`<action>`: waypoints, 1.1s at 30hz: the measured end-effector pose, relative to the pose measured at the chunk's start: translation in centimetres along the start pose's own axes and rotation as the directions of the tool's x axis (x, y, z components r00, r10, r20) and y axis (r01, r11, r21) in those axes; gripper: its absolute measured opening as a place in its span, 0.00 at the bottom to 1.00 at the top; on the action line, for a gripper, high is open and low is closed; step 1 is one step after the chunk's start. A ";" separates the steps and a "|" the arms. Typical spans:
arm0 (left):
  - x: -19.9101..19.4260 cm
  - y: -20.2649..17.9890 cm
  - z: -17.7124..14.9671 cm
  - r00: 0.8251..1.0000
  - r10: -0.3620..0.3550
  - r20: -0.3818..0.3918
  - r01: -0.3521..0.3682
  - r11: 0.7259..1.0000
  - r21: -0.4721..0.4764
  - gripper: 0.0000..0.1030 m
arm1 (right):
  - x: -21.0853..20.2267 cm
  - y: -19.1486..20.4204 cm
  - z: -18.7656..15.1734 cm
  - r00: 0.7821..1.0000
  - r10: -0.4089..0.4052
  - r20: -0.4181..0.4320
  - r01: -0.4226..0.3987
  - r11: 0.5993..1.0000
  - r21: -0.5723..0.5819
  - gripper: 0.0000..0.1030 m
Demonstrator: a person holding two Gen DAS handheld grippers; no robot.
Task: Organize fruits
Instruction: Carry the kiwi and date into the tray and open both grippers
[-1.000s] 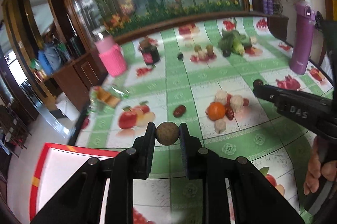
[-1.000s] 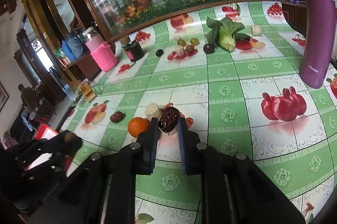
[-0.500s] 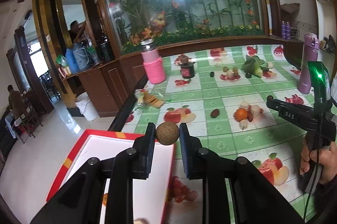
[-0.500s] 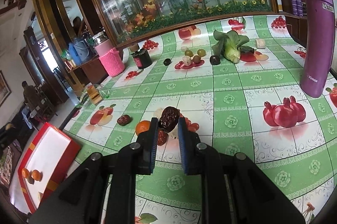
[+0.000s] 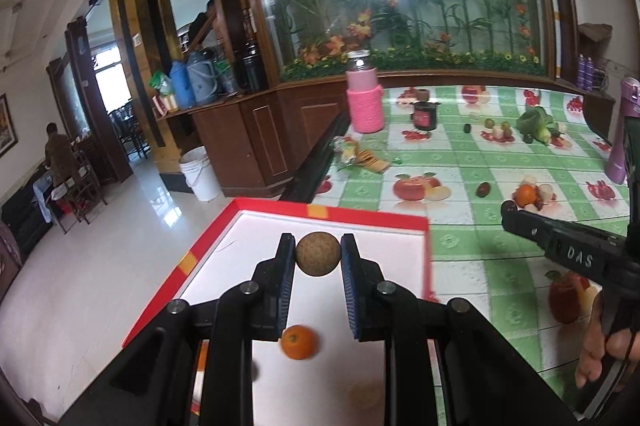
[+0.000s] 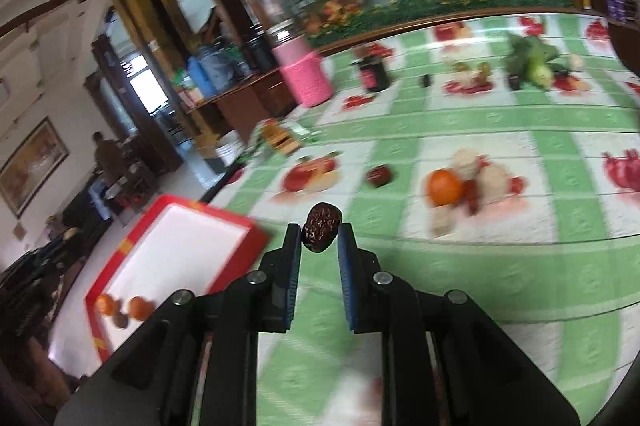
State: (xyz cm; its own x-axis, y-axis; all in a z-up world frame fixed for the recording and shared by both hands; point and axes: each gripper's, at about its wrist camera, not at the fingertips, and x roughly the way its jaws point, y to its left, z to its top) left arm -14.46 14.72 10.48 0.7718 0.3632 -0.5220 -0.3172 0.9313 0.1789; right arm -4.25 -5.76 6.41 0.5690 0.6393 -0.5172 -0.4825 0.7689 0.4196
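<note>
Left gripper (image 5: 318, 253): clenching a round brown fruit (image 5: 318, 254) between its pads, hanging over the white floor of the box (image 5: 332, 213)
Right gripper (image 6: 319, 238): grasping a dark wrinkled date (image 6: 321, 232), hanging over the table (image 6: 460, 250), the box to its left
Box: red-rimmed, sitting at the table's left edge; one orange (image 5: 300, 342) lying inside below the left gripper, a blurred pale fruit nearer the camera
Table: wearing a green checked cloth with fruit prints
Fruit pile (image 5: 532, 192): an orange with pale and red pieces lying together mid-table; a lone date (image 5: 483, 189) lying just left of it
Far end: pink jar (image 5: 365, 98), dark jar (image 5: 425, 114), greens (image 5: 536, 124), purple bottle (image 5: 618, 130) standing well apart
</note>
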 end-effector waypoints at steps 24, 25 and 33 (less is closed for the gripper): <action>2.3 6.0 -3.2 0.998 0.030 -0.063 -0.036 0.995 -0.091 0.21 | 5.2 12.3 -5.5 0.973 0.145 -0.178 -0.174 0.972 -0.159 0.20; 2.4 6.0 -3.3 0.997 0.031 -0.066 -0.037 0.995 -0.090 0.21 | 5.5 12.3 -5.5 0.972 0.146 -0.186 -0.176 0.972 -0.156 0.20; 3.4 6.1 -4.1 0.993 0.037 -0.110 -0.047 0.995 -0.083 0.21 | 6.6 12.7 -5.8 0.956 0.155 -0.248 -0.193 0.971 -0.139 0.21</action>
State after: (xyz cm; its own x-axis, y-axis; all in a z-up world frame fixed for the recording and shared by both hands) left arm -16.02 21.56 6.33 0.6939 0.3924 -0.6038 -0.3976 0.9079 0.1330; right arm -10.52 8.11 3.98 0.3044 0.7275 -0.6149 -0.6713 0.6218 0.4034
